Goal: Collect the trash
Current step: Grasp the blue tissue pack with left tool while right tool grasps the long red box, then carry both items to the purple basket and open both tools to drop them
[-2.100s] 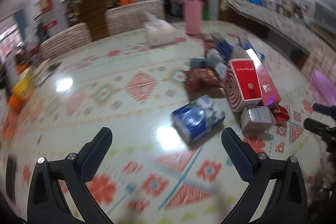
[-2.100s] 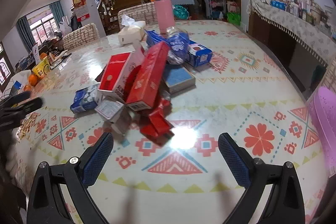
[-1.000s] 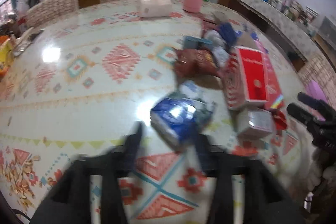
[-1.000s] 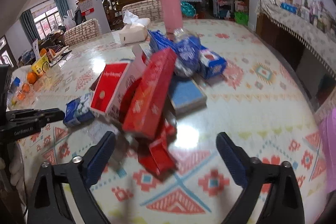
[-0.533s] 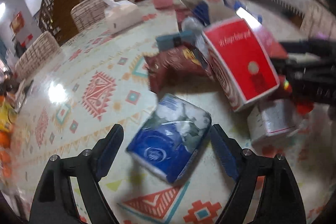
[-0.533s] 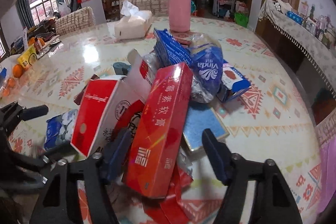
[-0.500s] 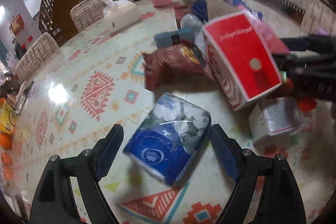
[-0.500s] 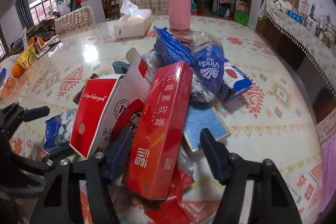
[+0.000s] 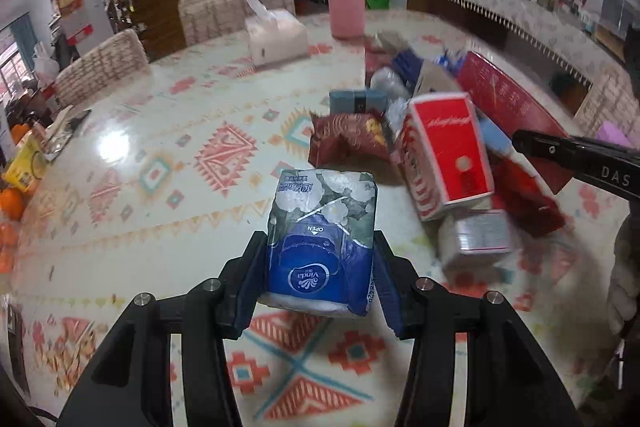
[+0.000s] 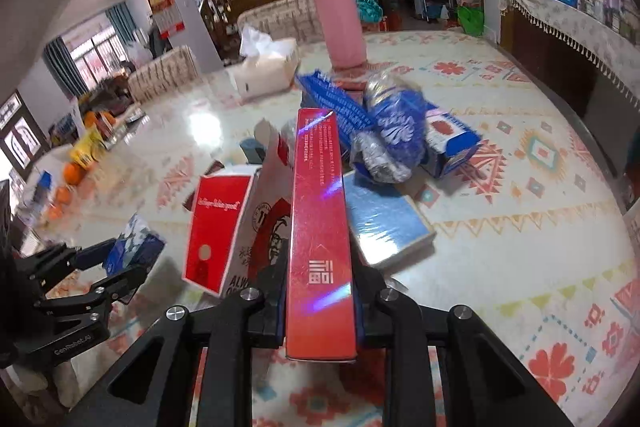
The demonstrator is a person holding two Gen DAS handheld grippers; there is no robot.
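Patterned tabletop (image 9: 132, 187) under you | your left gripper (image 9: 320, 269) has just closed on the blue-and-white tissue pack (image 9: 322, 235), pads pressing its sides | your right gripper (image 10: 320, 301) has just clamped the long red box (image 10: 320, 227), its far end over the litter pile.

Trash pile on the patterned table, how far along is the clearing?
Nothing looks cleared yet. In hand: the left gripper has just closed on the blue-and-white tissue pack, and the right gripper has just clamped the long red carton. Left on the table: the red-and-white box, brown snack bag, small silver box, blue wrappers and flat blue box.
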